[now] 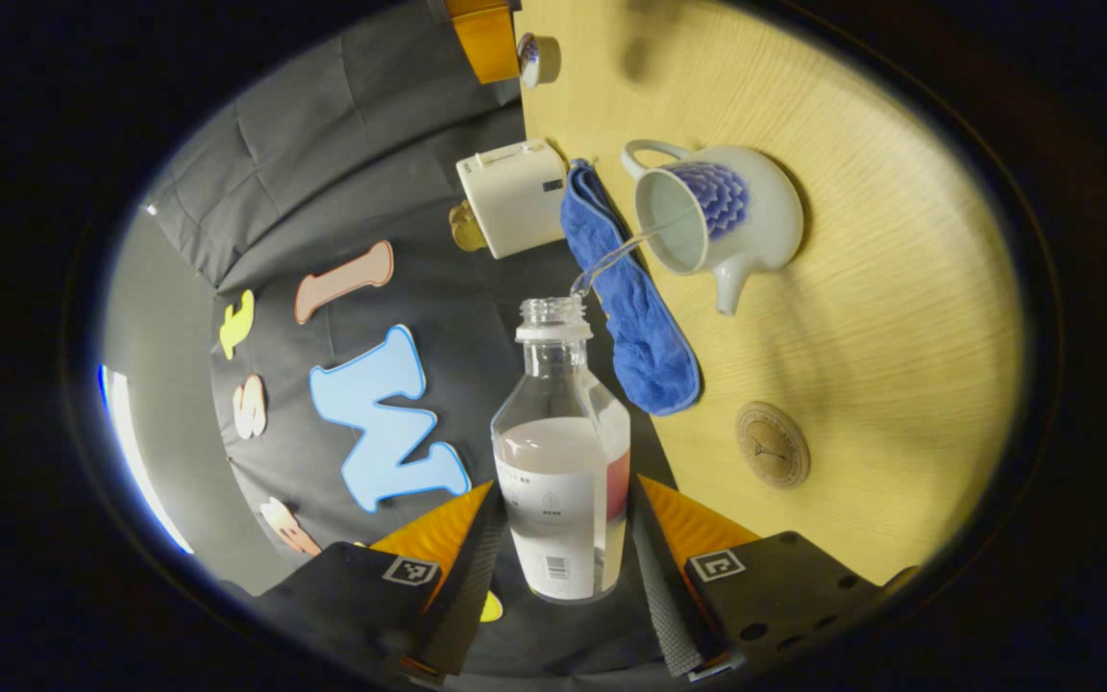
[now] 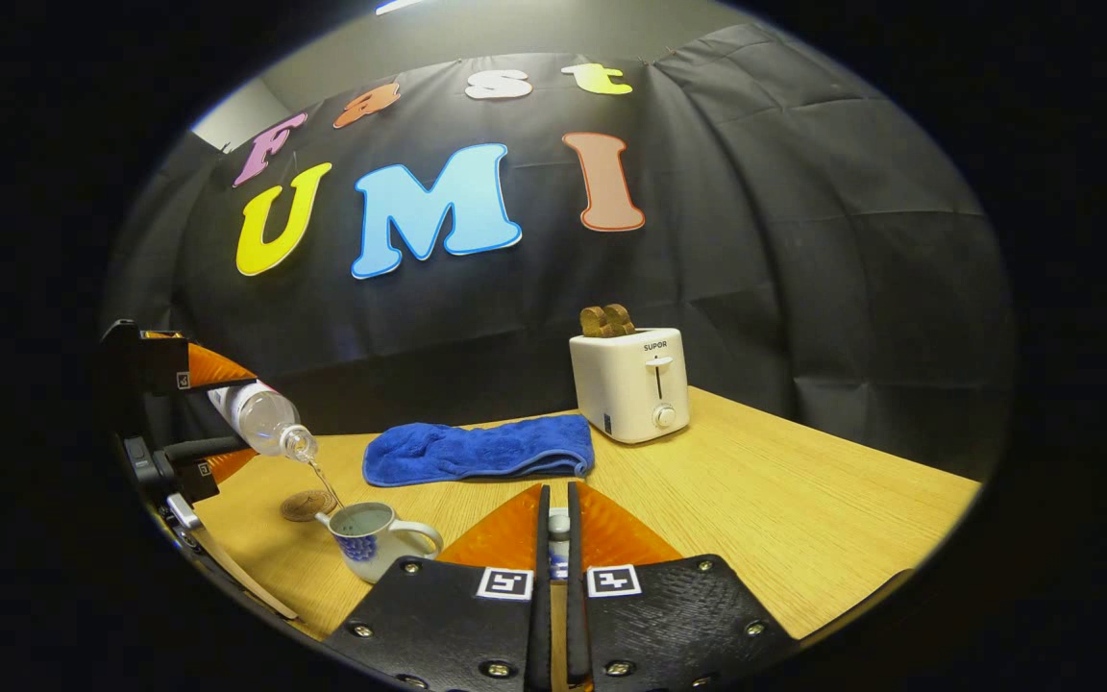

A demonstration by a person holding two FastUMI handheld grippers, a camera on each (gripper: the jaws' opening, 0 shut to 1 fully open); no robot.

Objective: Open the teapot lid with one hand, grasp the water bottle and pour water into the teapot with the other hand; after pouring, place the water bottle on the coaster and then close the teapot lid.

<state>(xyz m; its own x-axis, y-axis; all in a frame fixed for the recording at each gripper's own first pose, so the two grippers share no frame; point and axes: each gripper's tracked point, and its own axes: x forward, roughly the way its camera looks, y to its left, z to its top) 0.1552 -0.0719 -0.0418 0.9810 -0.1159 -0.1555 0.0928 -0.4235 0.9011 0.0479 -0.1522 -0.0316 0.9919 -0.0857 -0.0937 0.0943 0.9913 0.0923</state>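
1. 2 tools are at work. My left tool [image 1: 563,567] is clamped on the water bottle [image 1: 561,481], both fingers pressing its sides, and tips it so a thin stream of water [image 1: 616,258] runs from the neck into the teapot [image 1: 712,221].
2. My right tool [image 2: 558,567] is closed on a small piece I take to be the teapot lid [image 2: 559,527], held aside so the mouth stays open for pouring.
3. Near the teapot lies the coaster [image 1: 772,444], bare, ready for the bottle afterwards.
4. On the wooden surface [image 1: 899,288] a blue towel [image 1: 635,308] and a white toaster [image 2: 628,384] sit at the back, against the booth's black cloth wall.
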